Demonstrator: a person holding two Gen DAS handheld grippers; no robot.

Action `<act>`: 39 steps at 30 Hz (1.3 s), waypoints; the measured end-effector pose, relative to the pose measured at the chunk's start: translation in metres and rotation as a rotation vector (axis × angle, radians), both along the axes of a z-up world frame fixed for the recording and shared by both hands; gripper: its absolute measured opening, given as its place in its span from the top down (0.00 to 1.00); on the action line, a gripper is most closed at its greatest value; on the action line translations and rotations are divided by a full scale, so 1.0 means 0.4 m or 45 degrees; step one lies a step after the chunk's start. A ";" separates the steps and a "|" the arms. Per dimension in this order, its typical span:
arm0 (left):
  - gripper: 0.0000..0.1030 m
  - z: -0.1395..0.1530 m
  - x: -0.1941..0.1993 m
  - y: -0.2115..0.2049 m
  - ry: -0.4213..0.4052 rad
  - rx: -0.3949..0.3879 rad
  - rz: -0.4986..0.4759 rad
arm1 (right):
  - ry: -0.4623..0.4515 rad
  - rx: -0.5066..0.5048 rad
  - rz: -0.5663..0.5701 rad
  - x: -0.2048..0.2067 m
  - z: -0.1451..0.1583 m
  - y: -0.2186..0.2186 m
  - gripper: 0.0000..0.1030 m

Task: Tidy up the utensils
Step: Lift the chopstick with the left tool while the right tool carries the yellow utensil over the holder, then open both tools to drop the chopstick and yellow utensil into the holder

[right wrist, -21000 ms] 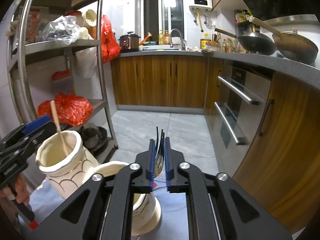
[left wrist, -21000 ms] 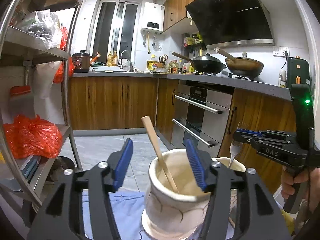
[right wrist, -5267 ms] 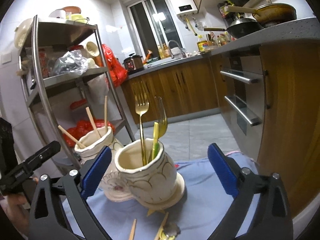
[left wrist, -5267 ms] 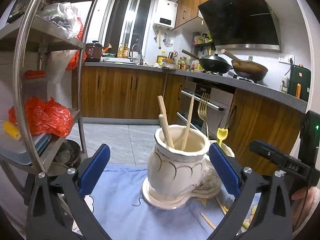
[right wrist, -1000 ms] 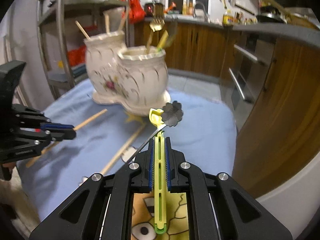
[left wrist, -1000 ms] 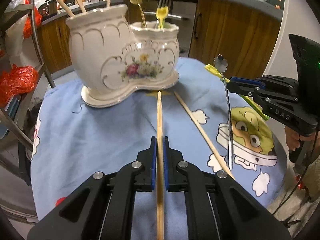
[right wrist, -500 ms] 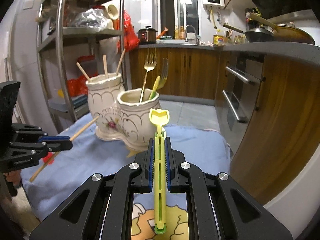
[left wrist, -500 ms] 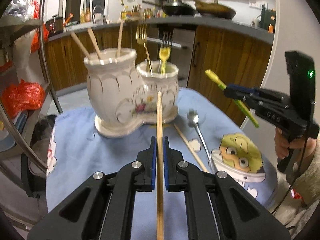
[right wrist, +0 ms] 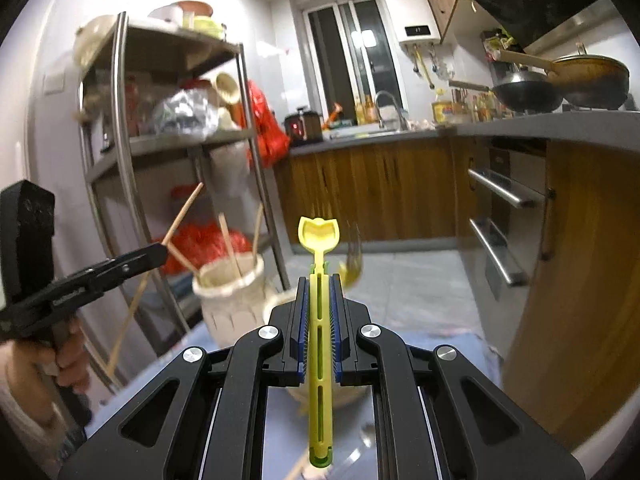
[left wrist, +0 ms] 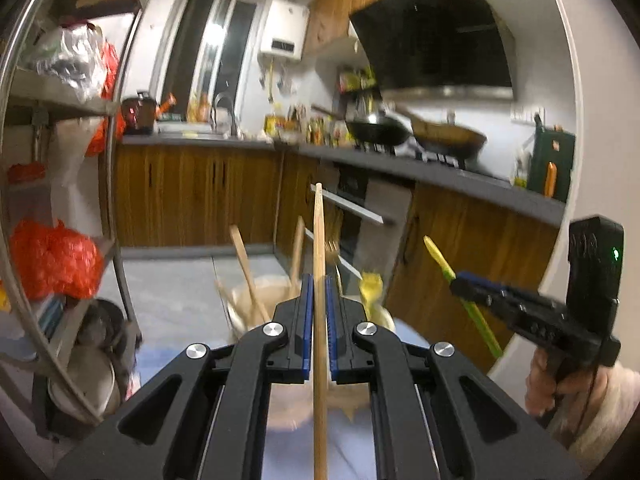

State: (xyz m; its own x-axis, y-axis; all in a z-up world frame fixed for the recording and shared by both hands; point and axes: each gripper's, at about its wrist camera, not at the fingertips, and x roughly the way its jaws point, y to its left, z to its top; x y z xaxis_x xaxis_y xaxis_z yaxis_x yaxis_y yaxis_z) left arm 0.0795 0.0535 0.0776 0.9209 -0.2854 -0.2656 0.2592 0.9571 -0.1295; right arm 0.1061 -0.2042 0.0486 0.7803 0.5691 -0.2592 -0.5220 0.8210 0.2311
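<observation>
Two grips: your left gripper (left wrist: pixel 319 300) clamps a chopstick (left wrist: pixel 319 240); your right gripper (right wrist: pixel 320 300) clamps a yellow utensil (right wrist: pixel 319 240).

Left gripper (left wrist: pixel 319 292) fills foreground, blue pads clamped on wooden chopstick (left wrist: pixel 318 240) running straight up centre of frame. Behind its fingers, blurred cream ceramic holder (left wrist: pixel 256 300) with wooden sticks (left wrist: pixel 246 264) leaning in it; gold fork (left wrist: pixel 332 248) and yellow utensil (left wrist: pixel 370 284) just right. At right, right gripper (left wrist: pixel 460 280), held by hand (left wrist: pixel 548 380), grips tilted yellow-green utensil (left wrist: pixel 460 280). Blue cloth (left wrist: pixel 280 436) below. Background: metal shelf rack (left wrist: pixel 116 200), red bag (left wrist: pixel 56 260), wooden cabinets (left wrist: pixel 192 196), woks (left wrist: pixel 412 132) on counter.
</observation>
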 end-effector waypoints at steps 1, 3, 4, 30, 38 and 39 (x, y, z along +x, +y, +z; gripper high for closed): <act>0.94 0.010 0.017 0.009 -0.029 -0.039 0.008 | -0.002 0.018 0.000 0.010 0.002 0.005 0.90; 0.94 0.026 0.047 0.024 -0.060 -0.115 0.010 | 0.003 0.061 0.003 0.043 0.007 0.020 0.90; 0.94 0.035 0.066 0.028 -0.073 -0.145 0.008 | 0.002 0.072 -0.001 0.057 0.007 0.029 0.90; 0.94 0.001 0.203 -0.052 -0.292 0.048 0.124 | -0.083 0.098 -0.024 0.192 -0.093 0.171 0.90; 0.94 -0.028 0.180 -0.039 -0.249 0.074 0.085 | -0.064 0.049 -0.018 0.187 -0.113 0.170 0.90; 0.94 -0.033 0.180 -0.036 -0.239 0.075 0.083 | -0.059 0.044 -0.018 0.186 -0.117 0.168 0.90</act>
State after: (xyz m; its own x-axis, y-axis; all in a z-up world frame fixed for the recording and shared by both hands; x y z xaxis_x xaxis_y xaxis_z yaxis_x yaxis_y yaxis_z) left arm 0.1513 0.0390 0.0645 0.9717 -0.2127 -0.1024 0.2109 0.9771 -0.0281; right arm 0.1806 -0.1369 0.0020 0.7991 0.5658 -0.2031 -0.5210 0.8204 0.2357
